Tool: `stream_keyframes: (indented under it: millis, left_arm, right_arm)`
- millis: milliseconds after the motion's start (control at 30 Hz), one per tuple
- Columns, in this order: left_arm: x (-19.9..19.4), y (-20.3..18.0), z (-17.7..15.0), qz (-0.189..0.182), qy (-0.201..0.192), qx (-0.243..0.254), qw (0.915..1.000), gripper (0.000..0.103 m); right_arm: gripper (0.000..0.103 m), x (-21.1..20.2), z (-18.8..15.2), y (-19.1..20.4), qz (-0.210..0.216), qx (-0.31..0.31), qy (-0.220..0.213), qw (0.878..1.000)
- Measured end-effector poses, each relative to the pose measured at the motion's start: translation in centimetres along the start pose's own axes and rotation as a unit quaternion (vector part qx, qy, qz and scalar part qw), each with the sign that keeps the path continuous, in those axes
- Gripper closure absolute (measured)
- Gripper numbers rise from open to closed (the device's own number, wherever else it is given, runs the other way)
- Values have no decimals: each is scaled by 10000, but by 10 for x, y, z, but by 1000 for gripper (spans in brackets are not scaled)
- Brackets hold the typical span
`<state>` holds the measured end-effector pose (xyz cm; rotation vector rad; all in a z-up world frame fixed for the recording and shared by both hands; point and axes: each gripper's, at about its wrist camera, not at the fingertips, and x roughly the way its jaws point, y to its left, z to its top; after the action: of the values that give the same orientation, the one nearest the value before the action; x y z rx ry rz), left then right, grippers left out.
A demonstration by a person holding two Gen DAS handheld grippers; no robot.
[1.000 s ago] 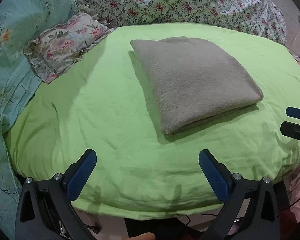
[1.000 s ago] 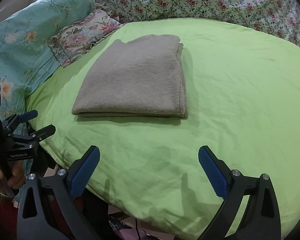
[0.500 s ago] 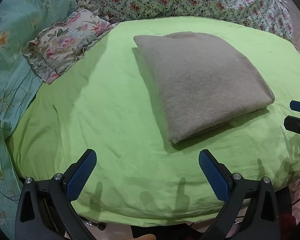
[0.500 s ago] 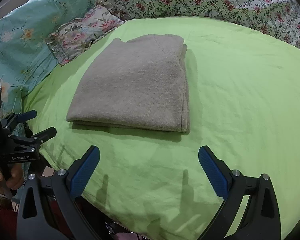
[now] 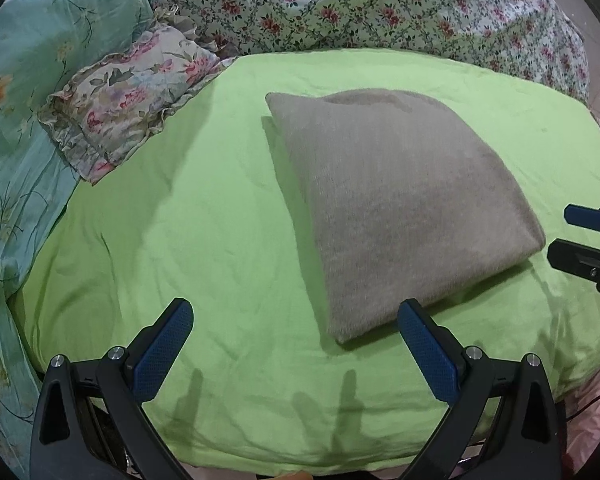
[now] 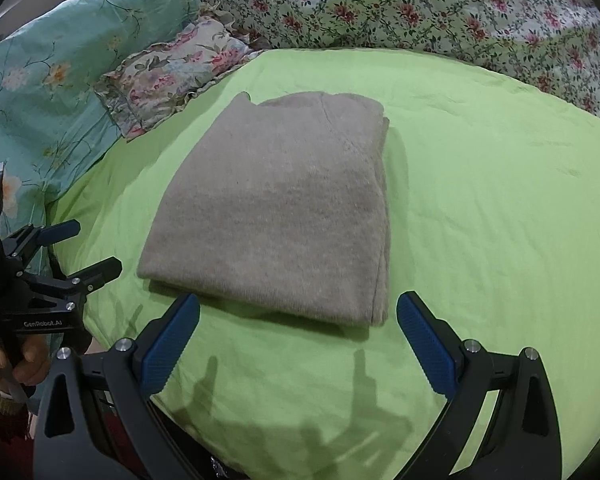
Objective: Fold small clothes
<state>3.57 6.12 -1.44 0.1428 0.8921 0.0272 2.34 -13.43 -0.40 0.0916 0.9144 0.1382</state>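
A grey-brown fleece garment (image 5: 396, 208) (image 6: 284, 208) lies folded into a flat rectangle on the green sheet (image 5: 204, 240) (image 6: 480, 208). My left gripper (image 5: 296, 344) stands open just short of the garment's near corner, nothing between its blue pads. My right gripper (image 6: 298, 340) is open too, hovering over the near folded edge without touching it. In the left wrist view the right gripper's fingertips (image 5: 580, 236) show at the right edge beside the garment. The right wrist view shows the left gripper (image 6: 76, 248) at the left, held by a hand (image 6: 16, 364).
A ruffled floral pillow (image 5: 128, 96) (image 6: 176, 72) lies at the back left beside a teal flowered quilt (image 5: 16, 100) (image 6: 48, 64). A rose-print quilt (image 5: 360, 4) (image 6: 440, 8) is bunched along the back. The bed's near edge drops off just under both grippers.
Both grippers have moved forward toward the folded garment, which now fills more of each view. Both stayed open; the garment has not moved.
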Motion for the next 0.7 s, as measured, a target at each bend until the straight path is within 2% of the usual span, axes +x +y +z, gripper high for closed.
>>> stream_keyframes:
  millis: [233,700]
  left_arm:
    - [1,3,15,-167,-69,-178,9997,1]
    - [12,-4,19,-259,27,-258,9993,1]
  right_arm:
    - [4,9,16,-2,35,56,16,10000]
    - [4,19,23,-9,135,196,58,9997]
